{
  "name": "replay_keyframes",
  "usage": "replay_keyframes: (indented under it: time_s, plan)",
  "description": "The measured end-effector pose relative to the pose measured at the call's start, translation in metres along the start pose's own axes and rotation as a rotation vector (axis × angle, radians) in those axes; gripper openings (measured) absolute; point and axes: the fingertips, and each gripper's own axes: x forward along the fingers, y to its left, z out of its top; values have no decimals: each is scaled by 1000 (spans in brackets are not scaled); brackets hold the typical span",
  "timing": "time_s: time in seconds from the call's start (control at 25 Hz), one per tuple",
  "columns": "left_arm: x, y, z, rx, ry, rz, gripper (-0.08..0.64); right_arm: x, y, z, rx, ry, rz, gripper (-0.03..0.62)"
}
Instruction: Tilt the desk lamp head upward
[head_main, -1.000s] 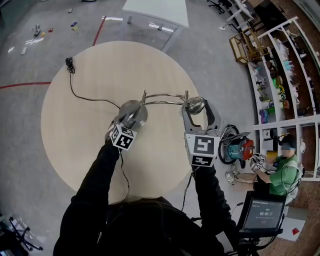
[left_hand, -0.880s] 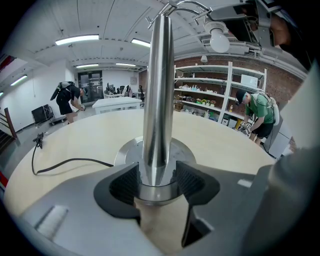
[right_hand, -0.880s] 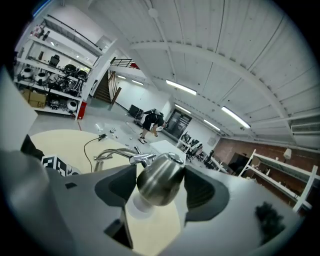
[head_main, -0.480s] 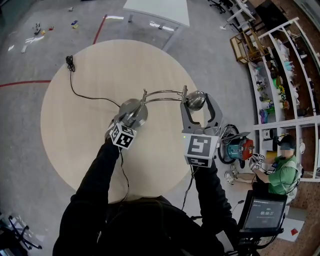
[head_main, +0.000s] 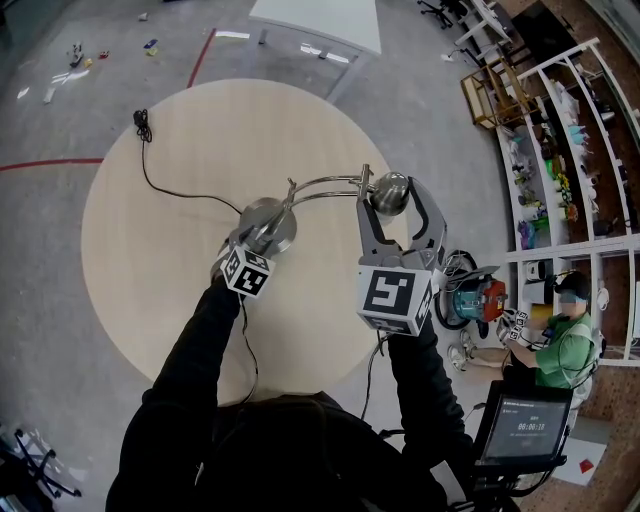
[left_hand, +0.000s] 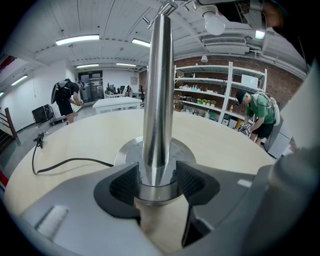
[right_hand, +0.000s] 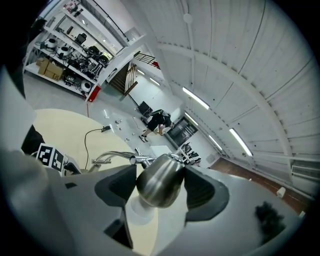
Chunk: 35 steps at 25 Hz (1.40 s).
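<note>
A chrome desk lamp stands on the round wooden table. Its round base and upright pole are on the left. Curved twin arms lead right to the lamp head. My left gripper is shut on the pole just above the base, one pad on each side. My right gripper is shut on the domed lamp head. The white bulb pokes out below the dome, toward the camera.
A black power cable runs from the base to the table's far left edge. The lamp head hangs near the table's right edge. A person in green stands by shelves at the right, next to a monitor. A white table stands beyond.
My right gripper has rolled and risen a little with the lamp head in it, and the head has turned with it. The left gripper and the lamp base have stayed put.
</note>
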Motion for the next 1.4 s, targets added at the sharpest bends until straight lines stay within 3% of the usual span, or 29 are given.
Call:
replay_keyframes:
  time_s: [0.36, 0.64, 1.4]
  plan:
    - [0, -5, 1, -2, -2, 4, 239, -1, -2, 9, -68, 1, 3, 314]
    - [2, -7, 1, -4, -2, 5, 239, 1, 2, 27, -173, -20, -12, 314]
    - [-3, -7, 3, -2, -7, 8, 239, 4, 11, 62, -308, -78, -50, 314]
